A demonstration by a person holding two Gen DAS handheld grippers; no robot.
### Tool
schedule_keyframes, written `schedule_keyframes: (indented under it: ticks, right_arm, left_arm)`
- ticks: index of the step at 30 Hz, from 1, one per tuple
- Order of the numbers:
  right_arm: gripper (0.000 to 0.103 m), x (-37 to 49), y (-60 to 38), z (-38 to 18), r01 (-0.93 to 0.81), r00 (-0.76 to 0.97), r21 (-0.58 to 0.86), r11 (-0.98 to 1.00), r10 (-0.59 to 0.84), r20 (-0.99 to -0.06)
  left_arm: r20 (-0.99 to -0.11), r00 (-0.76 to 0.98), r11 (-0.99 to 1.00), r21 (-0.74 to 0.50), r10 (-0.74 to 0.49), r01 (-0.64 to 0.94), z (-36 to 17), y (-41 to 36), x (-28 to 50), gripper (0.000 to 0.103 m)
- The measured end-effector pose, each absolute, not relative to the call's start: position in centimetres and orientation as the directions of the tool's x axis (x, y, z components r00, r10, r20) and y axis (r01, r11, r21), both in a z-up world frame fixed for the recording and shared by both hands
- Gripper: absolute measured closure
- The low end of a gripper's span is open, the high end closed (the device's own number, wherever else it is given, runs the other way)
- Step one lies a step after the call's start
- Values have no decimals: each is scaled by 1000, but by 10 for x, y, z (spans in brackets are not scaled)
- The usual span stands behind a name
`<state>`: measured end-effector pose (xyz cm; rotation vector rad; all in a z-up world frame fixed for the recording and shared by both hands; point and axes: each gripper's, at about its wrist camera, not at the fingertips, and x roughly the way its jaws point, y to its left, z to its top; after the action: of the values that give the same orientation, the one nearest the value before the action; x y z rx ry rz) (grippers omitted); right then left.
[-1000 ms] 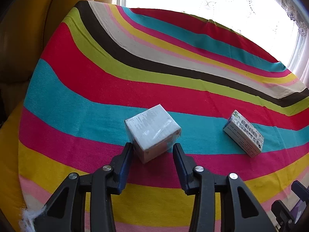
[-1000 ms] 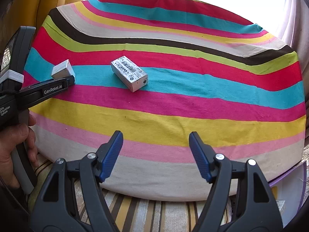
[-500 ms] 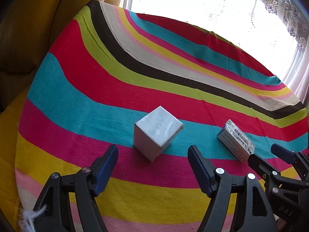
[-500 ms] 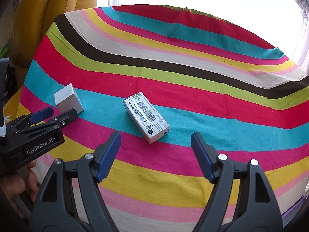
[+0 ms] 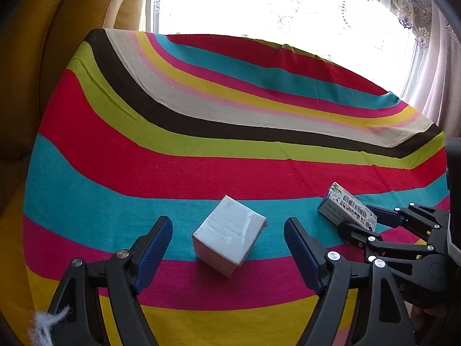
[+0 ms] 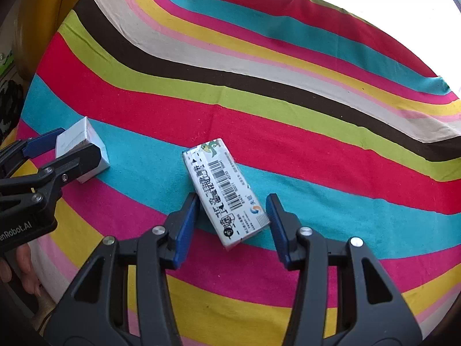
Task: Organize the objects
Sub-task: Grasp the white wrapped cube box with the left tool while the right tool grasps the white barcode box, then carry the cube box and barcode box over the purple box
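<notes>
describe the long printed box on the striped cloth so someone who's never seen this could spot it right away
Start at the striped cloth over the table and follow its turquoise band. The long flat box lies slantwise there, its near end between the closing fingers of the right gripper. Barcodes and black print on top set it apart from the plain white cube to its left.

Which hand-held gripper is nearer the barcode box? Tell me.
Right. The right hand-held gripper straddles the barcode box, jaws closing around it. The left hand-held gripper is open around the white cube, off to the side.
</notes>
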<state>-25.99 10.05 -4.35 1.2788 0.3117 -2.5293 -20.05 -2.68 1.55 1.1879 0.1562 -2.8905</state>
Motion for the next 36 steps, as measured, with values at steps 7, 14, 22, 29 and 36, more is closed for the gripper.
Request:
schedule_keyframes:
  ticks: [7,14,22,29,36]
  right_arm:
    - [64,-255,104,-42,338,-563,-40,-940,-168,-810]
    - [66,-239,114,-38,284,-568,-28,-958,-145,-810]
    - [66,-198,144,-19,199,-598,-34,-979,-94,-796]
    - [66,-157,179,-3,111,-611,-26,-994,-47,-790]
    - [66,-114,215,10,26,-624,-32,-999,9,-781]
  left_arm:
    - [-731,-677,-996,-57,86,-66,8,-30,-208,48]
    - [-732,-669,-991,-82,132,-106,8,-17,-195,67]
    - [-713,-669,-977,-132,210,-166,21,13,-163,67]
    - [-692,-649,-948,-202,316,-247,32,48,-132,67]
    - [-677,-617,-911,-223,401,-347,40,99,-105,67]
